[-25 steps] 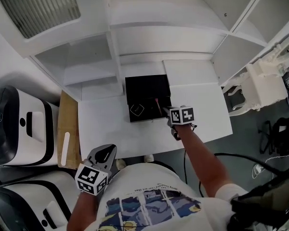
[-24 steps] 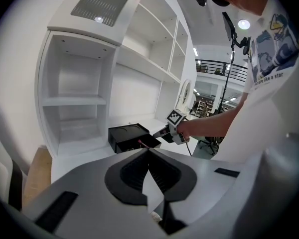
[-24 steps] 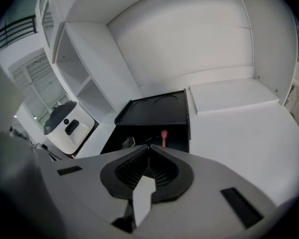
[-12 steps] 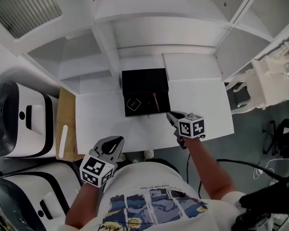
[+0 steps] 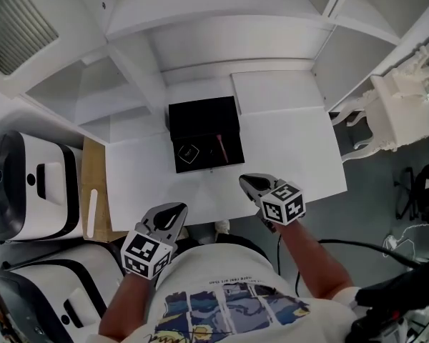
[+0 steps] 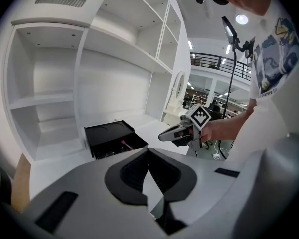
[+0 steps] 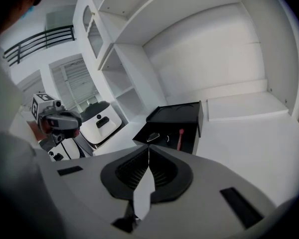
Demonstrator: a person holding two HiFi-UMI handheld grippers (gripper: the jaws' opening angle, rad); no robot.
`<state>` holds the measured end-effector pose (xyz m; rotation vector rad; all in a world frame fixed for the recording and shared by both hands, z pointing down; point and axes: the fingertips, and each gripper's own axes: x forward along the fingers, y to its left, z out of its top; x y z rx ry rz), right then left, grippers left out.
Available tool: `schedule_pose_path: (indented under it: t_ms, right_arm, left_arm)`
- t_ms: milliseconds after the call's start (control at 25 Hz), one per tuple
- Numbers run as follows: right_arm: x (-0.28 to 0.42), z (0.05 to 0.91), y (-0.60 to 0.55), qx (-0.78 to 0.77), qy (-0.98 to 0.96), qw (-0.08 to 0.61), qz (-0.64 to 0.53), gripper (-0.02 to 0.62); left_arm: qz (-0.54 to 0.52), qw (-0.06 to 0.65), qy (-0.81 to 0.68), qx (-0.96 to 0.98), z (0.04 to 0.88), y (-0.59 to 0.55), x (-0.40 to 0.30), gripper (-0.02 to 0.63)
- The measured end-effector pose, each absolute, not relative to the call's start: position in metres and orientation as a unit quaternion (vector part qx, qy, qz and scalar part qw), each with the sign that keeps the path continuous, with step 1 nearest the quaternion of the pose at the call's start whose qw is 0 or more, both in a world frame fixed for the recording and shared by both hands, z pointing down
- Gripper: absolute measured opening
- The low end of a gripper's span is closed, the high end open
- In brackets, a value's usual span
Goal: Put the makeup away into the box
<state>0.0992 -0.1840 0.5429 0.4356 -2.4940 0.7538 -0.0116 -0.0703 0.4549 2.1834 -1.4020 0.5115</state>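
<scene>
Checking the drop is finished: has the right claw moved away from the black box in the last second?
Yes. The right claw has pulled back from the black box toward the near edge of the table.

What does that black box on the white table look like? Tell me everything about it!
The black box is squarish, with a flat, matte-looking top. Its front part stands open like a pulled-out drawer, holding a thin pinkish-red stick and a small dark square case. It sits flat on the white table, toward the back by the shelves. Only the table touches it; the left gripper and right gripper are off near the front edge.
</scene>
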Motion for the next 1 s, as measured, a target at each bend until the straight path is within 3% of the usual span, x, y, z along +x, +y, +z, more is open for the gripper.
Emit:
schedule_pose_path:
  t_ms: [1000]
  right_arm:
    - [0.068, 0.493, -0.104, 0.163, -0.933, 0.237, 0.215, 0.026]
  left_arm:
    - [0.175, 0.231, -0.477, 0.830, 0.435, -0.047, -0.043, 0.014]
